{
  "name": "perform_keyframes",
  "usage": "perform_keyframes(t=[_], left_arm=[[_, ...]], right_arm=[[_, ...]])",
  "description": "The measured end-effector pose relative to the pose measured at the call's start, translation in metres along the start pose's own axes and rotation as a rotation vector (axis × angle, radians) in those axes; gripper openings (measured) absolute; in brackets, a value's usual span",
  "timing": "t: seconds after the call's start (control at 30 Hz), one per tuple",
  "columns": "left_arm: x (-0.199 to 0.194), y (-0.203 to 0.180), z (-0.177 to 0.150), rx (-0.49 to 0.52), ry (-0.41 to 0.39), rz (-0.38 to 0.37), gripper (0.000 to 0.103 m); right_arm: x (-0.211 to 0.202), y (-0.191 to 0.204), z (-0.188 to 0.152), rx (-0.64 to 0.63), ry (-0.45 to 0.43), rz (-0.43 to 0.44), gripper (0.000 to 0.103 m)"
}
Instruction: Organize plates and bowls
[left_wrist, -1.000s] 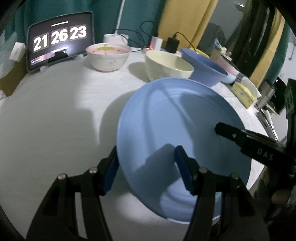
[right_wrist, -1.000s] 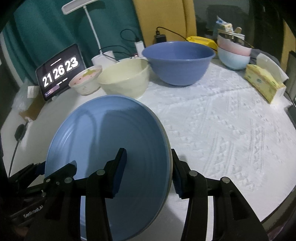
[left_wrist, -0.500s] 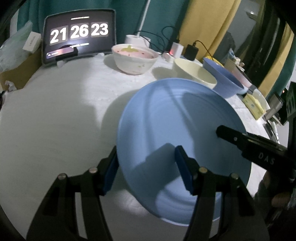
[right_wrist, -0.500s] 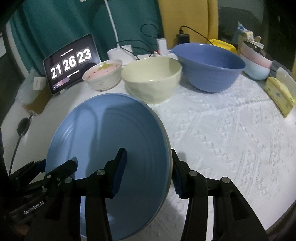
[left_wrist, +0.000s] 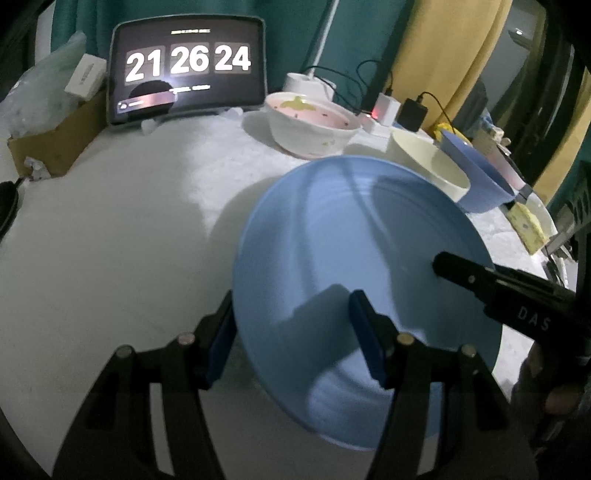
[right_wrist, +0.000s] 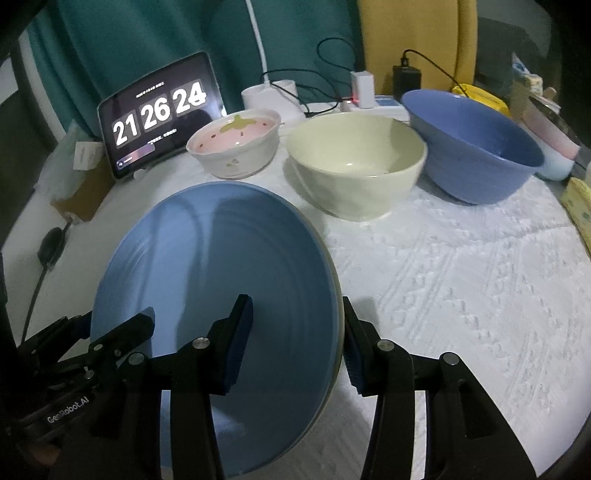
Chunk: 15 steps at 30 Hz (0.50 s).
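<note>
A large blue plate (left_wrist: 354, 266) (right_wrist: 207, 280) is held above the white tablecloth by both grippers. My left gripper (left_wrist: 291, 332) is shut on its left rim. My right gripper (right_wrist: 295, 339) is shut on its right rim, and its finger also shows in the left wrist view (left_wrist: 480, 284). Behind the plate stand a strawberry-pattern bowl (right_wrist: 236, 146), a cream bowl (right_wrist: 354, 162) and a big blue bowl (right_wrist: 476, 147).
A tablet clock (right_wrist: 159, 110) leans at the back left beside a cardboard box (left_wrist: 55, 140). Chargers and cables (right_wrist: 369, 88) lie at the back. Stacked pink and pale-blue bowls (right_wrist: 554, 147) and a yellow sponge (left_wrist: 528, 229) are at the right.
Both grippers have carried the plate leftward across the table, toward the tablet. The bowls have shifted right in both views. The grip on the plate is unchanged.
</note>
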<state>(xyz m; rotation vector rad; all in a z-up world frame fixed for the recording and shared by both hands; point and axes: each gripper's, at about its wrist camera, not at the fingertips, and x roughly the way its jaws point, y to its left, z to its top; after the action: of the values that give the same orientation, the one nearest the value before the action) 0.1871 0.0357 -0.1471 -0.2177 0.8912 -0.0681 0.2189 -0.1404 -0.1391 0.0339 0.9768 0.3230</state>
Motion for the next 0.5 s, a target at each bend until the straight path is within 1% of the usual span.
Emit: perform_keyframes(t=[0.33, 0.5], left_arm=[[0.008, 0.011, 0.007, -0.010, 0.010, 0.025, 0.061], [0.010, 0.010, 0.008, 0.002, 0.009, 0.029, 0.061]], right_arm=[[0.018, 0.008, 0.010, -0.010, 0.026, 0.022, 0.049], [0.027, 0.007, 0.012, -0.002, 0.049, 0.008, 0.050]])
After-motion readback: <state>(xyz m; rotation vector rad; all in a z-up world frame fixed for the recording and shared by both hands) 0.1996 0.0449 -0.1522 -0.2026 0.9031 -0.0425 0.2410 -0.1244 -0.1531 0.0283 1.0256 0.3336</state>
